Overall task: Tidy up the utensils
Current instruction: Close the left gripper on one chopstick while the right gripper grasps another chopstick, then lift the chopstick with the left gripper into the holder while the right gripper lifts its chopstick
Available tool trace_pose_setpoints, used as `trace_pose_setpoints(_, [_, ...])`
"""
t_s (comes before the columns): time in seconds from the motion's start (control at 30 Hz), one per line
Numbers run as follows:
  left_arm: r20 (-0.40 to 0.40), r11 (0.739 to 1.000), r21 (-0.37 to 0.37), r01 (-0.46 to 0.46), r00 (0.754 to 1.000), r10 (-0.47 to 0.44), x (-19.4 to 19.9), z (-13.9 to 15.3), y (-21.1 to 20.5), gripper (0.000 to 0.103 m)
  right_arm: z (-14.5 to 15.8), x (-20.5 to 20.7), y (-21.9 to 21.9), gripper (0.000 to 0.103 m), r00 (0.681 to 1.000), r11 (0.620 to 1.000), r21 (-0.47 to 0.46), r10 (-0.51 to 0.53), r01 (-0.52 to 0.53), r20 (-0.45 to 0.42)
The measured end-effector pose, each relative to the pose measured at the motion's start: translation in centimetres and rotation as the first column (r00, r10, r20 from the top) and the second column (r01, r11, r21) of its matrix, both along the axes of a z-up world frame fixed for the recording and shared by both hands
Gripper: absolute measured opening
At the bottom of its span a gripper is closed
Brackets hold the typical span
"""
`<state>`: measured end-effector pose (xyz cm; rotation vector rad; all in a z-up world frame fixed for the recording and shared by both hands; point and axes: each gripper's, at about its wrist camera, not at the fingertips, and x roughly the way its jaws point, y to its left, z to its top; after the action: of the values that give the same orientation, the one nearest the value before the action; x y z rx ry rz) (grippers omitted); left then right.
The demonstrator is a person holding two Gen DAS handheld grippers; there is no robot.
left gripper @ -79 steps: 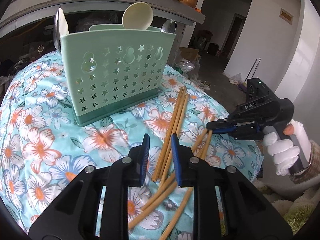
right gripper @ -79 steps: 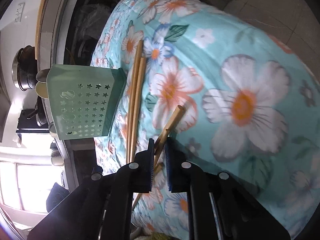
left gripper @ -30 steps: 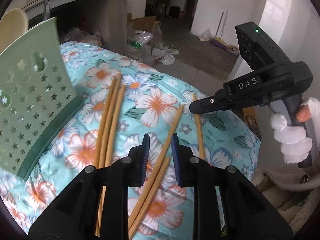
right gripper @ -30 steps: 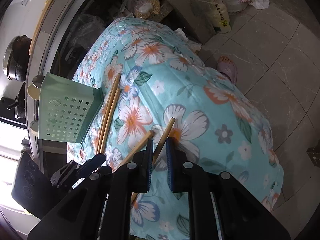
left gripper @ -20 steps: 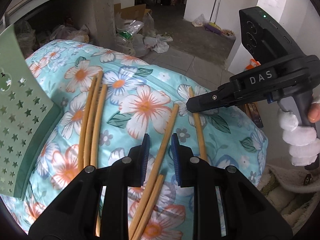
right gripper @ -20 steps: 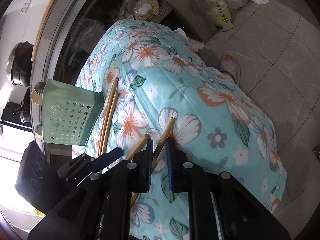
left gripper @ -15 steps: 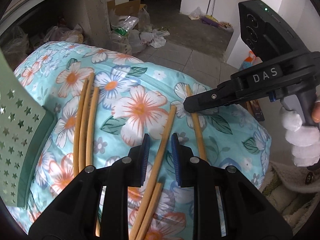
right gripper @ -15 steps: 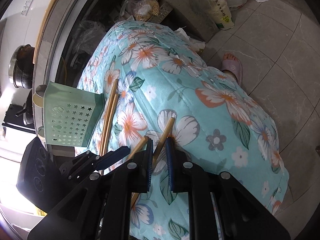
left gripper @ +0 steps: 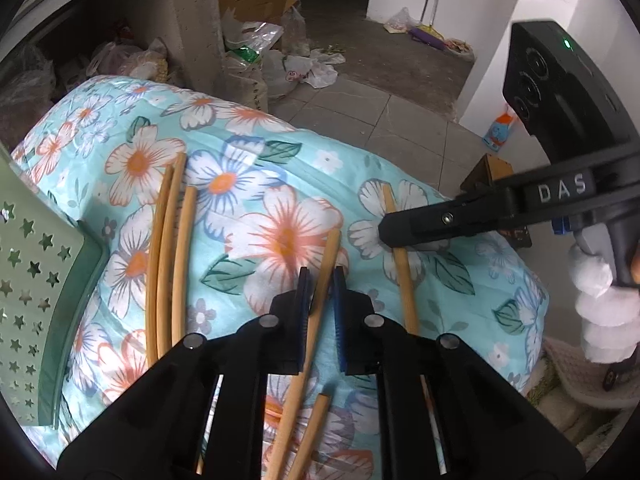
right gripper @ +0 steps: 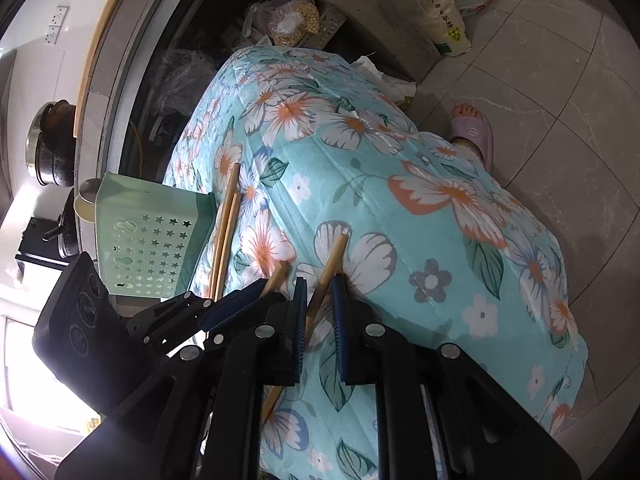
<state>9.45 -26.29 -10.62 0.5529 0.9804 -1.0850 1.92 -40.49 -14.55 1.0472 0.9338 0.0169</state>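
Wooden chopsticks are lying scattered on the floral cloth (left gripper: 304, 168). Left gripper (left gripper: 320, 276) is angling down, jaws closing around 1 chopstick (left gripper: 326, 256). Right gripper (right gripper: 319, 286) is clamping another chopstick (right gripper: 334, 254) beside it.

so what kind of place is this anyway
Most likely a home kitchen or a storeroom beside one. A pot sits on a counter, sacks of grain or beans lie on the tiled floor, and a green utensil holder stands on a floral cloth.

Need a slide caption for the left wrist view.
Left gripper closing around one chopstick on the floral cloth; right gripper on another.
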Motion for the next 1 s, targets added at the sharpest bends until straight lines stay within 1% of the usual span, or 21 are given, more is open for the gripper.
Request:
trace_pose_setpoints(0.1, [0.009,1.0,-0.007,-0.011,1.0,0.011,0.1,0.5,0.3,0.008,0.1,-0.2,-0.2,0.012,1.0,1.0,0.015,-0.004,0.004,0.014])
trace_pose_setpoints(0.23, [0.026,0.999,-0.036,-0.034,0.999,0.035,0.1,2.2,1.3,0.007,0.9,-0.4,-0.3,0.01,0.998,0.999,0.048,-0.008,0.005,0.061])
trace_pose_setpoints(0.43, [0.057,0.987,-0.133,-0.095,0.993,0.104,0.7,6.5,3.7,0.006,3.3,-0.5,0.2,0.008,0.991,1.0,0.028,0.005,-0.009,0.133])
trace_pose_setpoints(0.6, [0.099,0.968,-0.202,-0.145,0.981,0.168,1.3,9.8,6.0,0.006,5.4,-0.7,0.5,0.007,0.983,1.0,-0.01,0.019,-0.018,0.183])
trace_pose_setpoints(0.8, [0.157,0.938,-0.285,-0.2,0.955,0.252,1.5,13.4,9.2,0.006,7.9,-0.7,0.8,0.007,0.969,0.998,-0.062,0.037,-0.023,0.246])
trace_pose_setpoints(0.83, [0.171,0.931,-0.302,-0.206,0.949,0.265,1.5,14.2,9.7,0.006,8.7,-0.7,0.9,0.006,0.964,0.997,-0.075,0.044,-0.025,0.261])
trace_pose_setpoints(0.93, [0.186,0.9,-0.374,-0.223,0.933,0.308,1.4,17.3,11.8,0.006,10.8,-0.5,1.0,0.006,0.951,0.992,-0.123,0.066,-0.03,0.302])
trace_pose_setpoints(1.0, [0.206,0.871,-0.433,-0.233,0.915,0.347,1.5,19.6,13.3,0.006,12.6,-0.3,1.2,0.006,0.938,0.985,-0.168,0.085,-0.03,0.335])
